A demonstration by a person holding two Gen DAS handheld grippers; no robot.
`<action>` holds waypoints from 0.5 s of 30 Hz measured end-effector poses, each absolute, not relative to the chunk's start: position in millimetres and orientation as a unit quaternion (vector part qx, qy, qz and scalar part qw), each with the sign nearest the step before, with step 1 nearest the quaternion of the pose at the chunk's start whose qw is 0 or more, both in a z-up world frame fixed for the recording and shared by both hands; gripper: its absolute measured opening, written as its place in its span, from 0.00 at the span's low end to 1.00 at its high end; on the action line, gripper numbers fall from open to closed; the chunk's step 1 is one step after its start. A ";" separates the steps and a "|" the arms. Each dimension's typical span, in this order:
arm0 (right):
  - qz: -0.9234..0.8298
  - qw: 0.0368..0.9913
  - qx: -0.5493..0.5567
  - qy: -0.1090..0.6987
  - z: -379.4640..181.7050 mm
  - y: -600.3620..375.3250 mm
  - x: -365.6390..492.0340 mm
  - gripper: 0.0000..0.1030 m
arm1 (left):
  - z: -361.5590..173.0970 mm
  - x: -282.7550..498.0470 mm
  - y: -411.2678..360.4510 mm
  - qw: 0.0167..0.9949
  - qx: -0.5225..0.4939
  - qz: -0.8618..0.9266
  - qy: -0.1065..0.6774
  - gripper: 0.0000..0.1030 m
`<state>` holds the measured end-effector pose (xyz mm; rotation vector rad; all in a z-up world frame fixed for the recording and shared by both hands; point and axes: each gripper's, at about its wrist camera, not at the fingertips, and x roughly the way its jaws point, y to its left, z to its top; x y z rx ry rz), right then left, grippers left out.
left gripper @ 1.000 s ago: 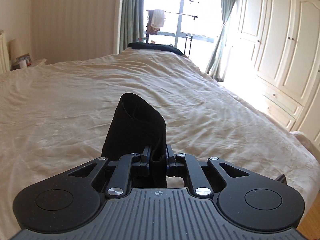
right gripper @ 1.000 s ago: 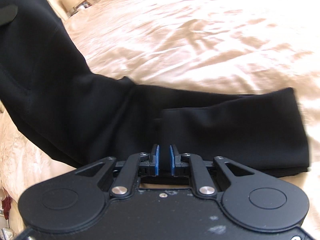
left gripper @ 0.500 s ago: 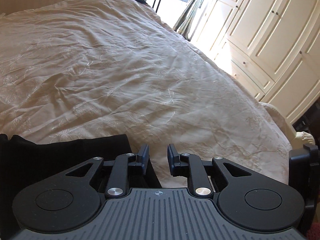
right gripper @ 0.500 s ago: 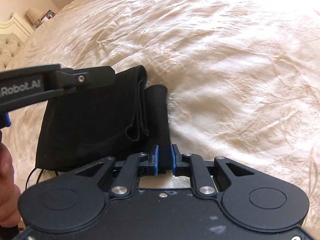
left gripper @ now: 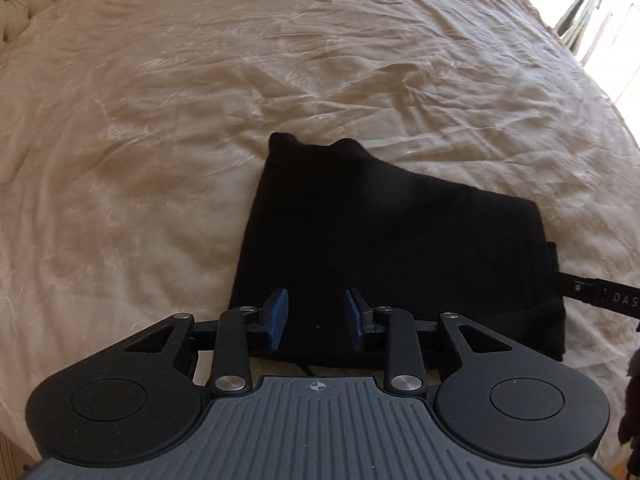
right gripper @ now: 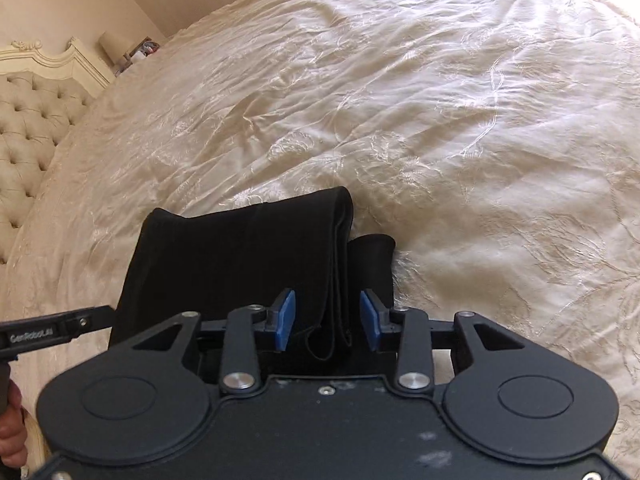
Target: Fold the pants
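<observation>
The black pants (left gripper: pixel 384 232) lie folded into a compact stack on the cream bedspread (left gripper: pixel 160 120). My left gripper (left gripper: pixel 316 320) is open, its blue pads apart over the near edge of the stack, holding nothing. In the right wrist view the pants (right gripper: pixel 240 256) show layered edges and a rolled end at the right. My right gripper (right gripper: pixel 328 320) is open over the stack's near right edge, with the fold edges between its pads but not pinched. Each gripper's finger shows in the other's view: the right one (left gripper: pixel 600 298) and the left one (right gripper: pixel 56 330).
The bedspread (right gripper: pixel 440 100) stretches wide beyond and to both sides of the pants. A tufted headboard (right gripper: pixel 28 132) and a nightstand with a lamp (right gripper: pixel 116 46) are at the far left. A window with curtains (left gripper: pixel 580 12) is at the far right.
Both grippers have let go of the pants and opened. The pants went from hanging in the air to lying folded on the bed. The left gripper now points down at the stack.
</observation>
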<state>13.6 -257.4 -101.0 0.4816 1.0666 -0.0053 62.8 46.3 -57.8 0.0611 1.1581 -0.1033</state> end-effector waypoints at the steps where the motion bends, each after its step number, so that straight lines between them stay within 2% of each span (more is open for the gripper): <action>1: -0.003 0.829 0.227 0.511 -108.1 -257.3 19.5 0.38 | -58.3 60.1 54.3 0.834 0.025 -0.041 0.550 0.29; 11: 0.007 0.813 0.239 0.531 -129.3 -250.1 40.7 0.42 | -64.5 45.7 80.3 0.825 -0.002 -0.033 0.564 0.29; 12: 0.007 0.813 0.233 0.534 -129.0 -247.6 43.2 0.37 | -64.4 46.2 80.2 0.825 -0.003 -0.035 0.563 0.29; 13: 0.009 0.813 0.230 0.535 -126.6 -246.1 43.9 0.19 | -63.7 46.9 80.0 0.826 -0.004 -0.037 0.562 0.29; 15: 0.023 0.817 0.238 0.525 -110.8 -243.2 43.9 0.13 | -62.7 50.5 79.5 0.828 -0.007 -0.043 0.559 0.29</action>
